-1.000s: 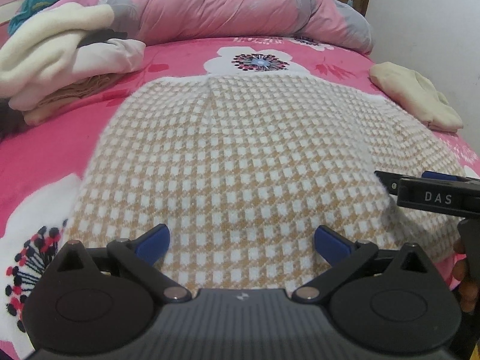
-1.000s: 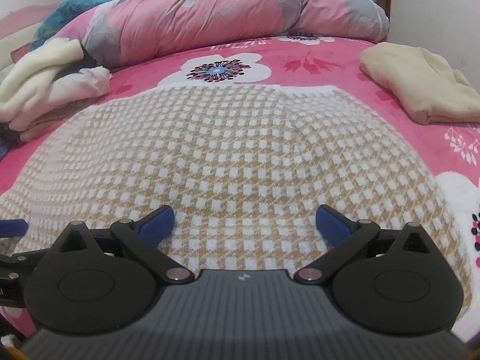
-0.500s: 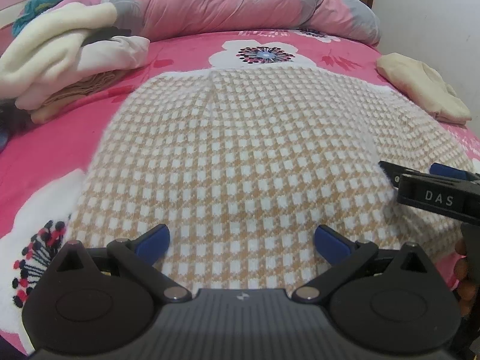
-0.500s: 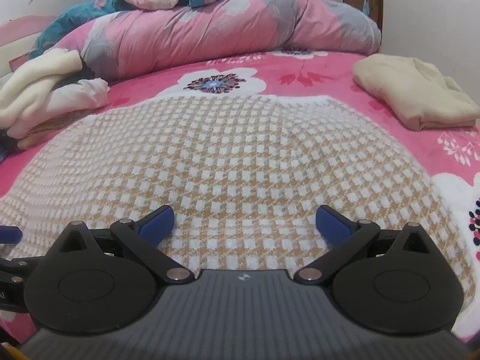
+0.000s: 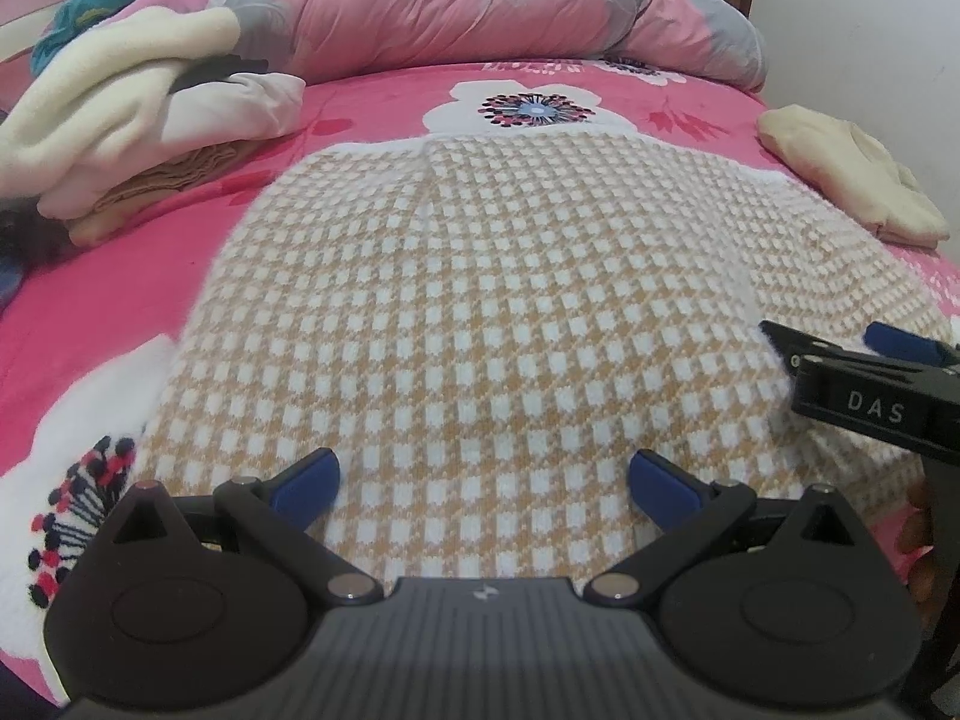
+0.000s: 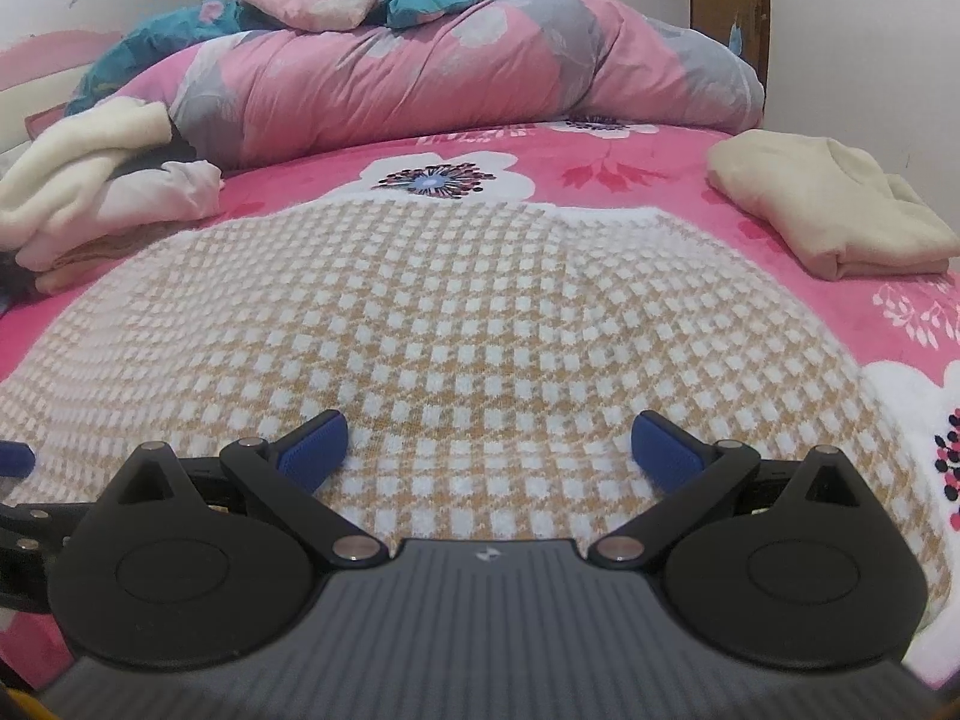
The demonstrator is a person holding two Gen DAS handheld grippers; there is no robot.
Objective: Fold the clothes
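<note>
A tan and white checked knit garment [image 5: 480, 300] lies spread flat on the pink floral bed; it also shows in the right wrist view [image 6: 456, 324]. My left gripper [image 5: 483, 483] is open, its blue pads low over the garment's near edge. My right gripper [image 6: 489, 450] is open too, low over the near edge further right. The right gripper's side shows at the right of the left wrist view [image 5: 864, 384], beside the garment's right part.
A pile of unfolded cream and pale clothes [image 5: 132, 120] lies at the left. A folded cream garment [image 6: 828, 216] lies at the right by the wall. A rolled pink and grey duvet [image 6: 456, 78] lies across the back of the bed [image 5: 90, 300].
Both grippers have tilted and dropped a little toward the garment's near edge, so more of the duvet and wall shows. Both stay open; the garment has not moved.
</note>
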